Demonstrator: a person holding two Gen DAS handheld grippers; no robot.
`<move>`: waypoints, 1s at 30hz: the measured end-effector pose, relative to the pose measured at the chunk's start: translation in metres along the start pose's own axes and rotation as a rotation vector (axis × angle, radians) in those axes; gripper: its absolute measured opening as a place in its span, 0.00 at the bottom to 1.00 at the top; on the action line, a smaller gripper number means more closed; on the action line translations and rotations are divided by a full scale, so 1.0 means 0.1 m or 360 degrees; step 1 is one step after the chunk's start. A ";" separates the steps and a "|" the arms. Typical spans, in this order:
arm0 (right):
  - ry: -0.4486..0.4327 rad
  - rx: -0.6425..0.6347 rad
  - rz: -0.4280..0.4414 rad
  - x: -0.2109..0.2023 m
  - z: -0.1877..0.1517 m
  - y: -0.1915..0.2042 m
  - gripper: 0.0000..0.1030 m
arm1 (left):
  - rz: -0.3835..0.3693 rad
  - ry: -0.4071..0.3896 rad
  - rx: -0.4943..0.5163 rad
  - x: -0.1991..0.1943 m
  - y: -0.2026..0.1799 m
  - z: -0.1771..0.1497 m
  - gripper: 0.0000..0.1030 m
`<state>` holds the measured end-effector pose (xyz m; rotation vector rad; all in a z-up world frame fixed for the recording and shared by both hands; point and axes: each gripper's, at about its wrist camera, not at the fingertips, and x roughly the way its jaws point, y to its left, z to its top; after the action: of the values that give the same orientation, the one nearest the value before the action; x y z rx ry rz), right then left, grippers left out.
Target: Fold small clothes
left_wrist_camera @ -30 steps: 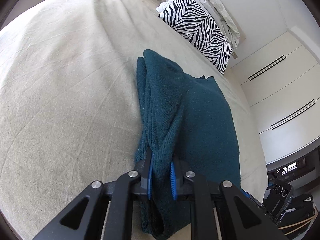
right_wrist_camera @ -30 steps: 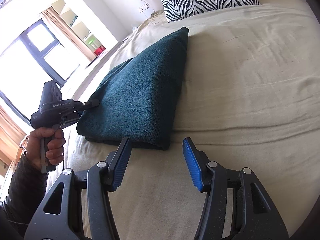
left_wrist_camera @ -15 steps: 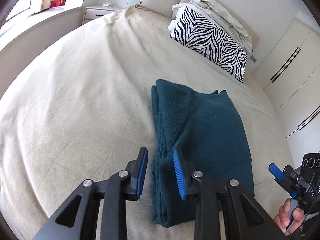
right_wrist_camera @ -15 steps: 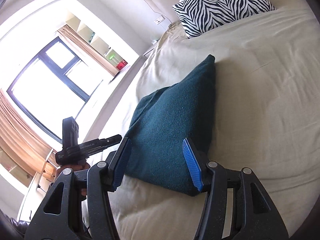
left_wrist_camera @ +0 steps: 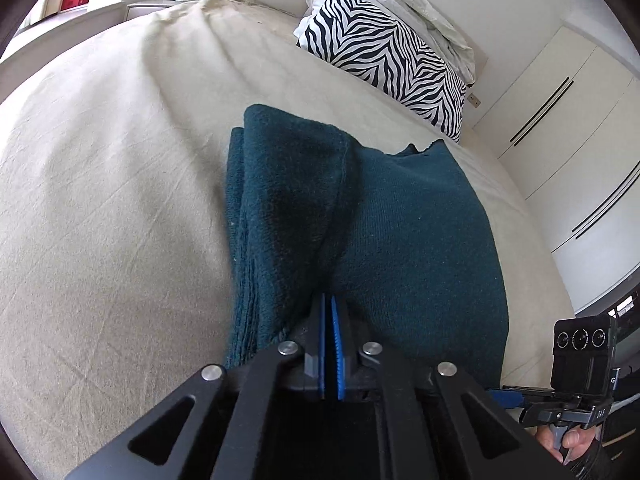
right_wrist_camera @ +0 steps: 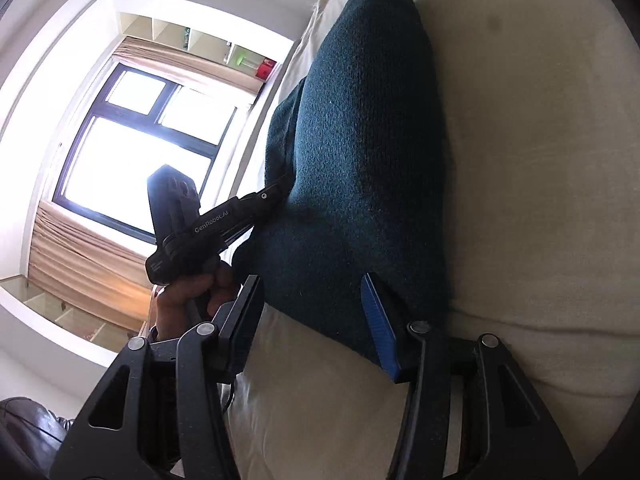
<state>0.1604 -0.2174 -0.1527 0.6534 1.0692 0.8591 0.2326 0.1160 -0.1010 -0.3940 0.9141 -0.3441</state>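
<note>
We have the dark teal knitted garment (left_wrist_camera: 400, 220) lying lengthwise ahead on the beige bedsheet (left_wrist_camera: 100, 200), left gripper (left_wrist_camera: 329, 320) pinched on its near-left edge, right gripper's (right_wrist_camera: 316, 320) half-open jaws closing around the near corner.

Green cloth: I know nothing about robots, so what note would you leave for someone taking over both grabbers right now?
Left gripper: shut on a raised fold at the cloth's near edge.
Right gripper: jaws closing, a cloth corner between them, not yet pinched.
Cloth: on the bed, already folded into a narrow stack.
Left to do: probably finish the right grip, make the next fold, lay it flat.
</note>
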 end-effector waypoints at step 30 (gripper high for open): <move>-0.0345 0.0121 -0.0055 0.17 1.45 0.25 0.65 | -0.0233 -0.0080 -0.0132 -0.05 0.26 -0.17 0.09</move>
<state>0.2925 -0.1978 -0.0891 0.7713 0.9178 0.7028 0.2192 0.1379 -0.1195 -0.5455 0.8542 -0.4295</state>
